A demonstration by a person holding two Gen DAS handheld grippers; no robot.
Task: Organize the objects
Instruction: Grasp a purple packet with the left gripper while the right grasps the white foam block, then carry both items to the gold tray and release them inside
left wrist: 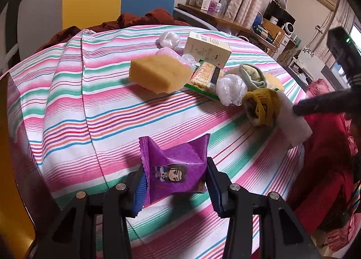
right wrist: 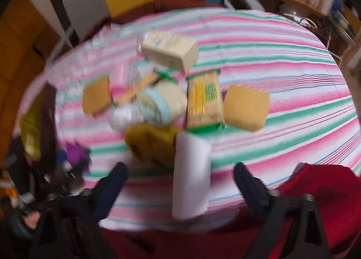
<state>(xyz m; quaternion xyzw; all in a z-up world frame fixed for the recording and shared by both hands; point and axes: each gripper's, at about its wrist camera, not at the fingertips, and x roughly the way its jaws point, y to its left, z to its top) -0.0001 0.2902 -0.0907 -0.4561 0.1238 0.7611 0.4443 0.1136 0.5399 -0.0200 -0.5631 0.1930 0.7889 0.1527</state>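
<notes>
Left gripper [left wrist: 176, 182] clamps purple snack packet [left wrist: 173, 164], lifted for sorting; right gripper [right wrist: 180, 176] spread wide, empty, straddling white roll [right wrist: 191, 177].

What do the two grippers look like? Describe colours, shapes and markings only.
Left gripper: black angular frame with triangular cut-outs, silver round bolt heads, and blue ribbed pads on both fingers. Right gripper: the same black frame with bolts and dark blue finger pads, though its view is blurred. No cables, sleeves or printed markings show.
</notes>
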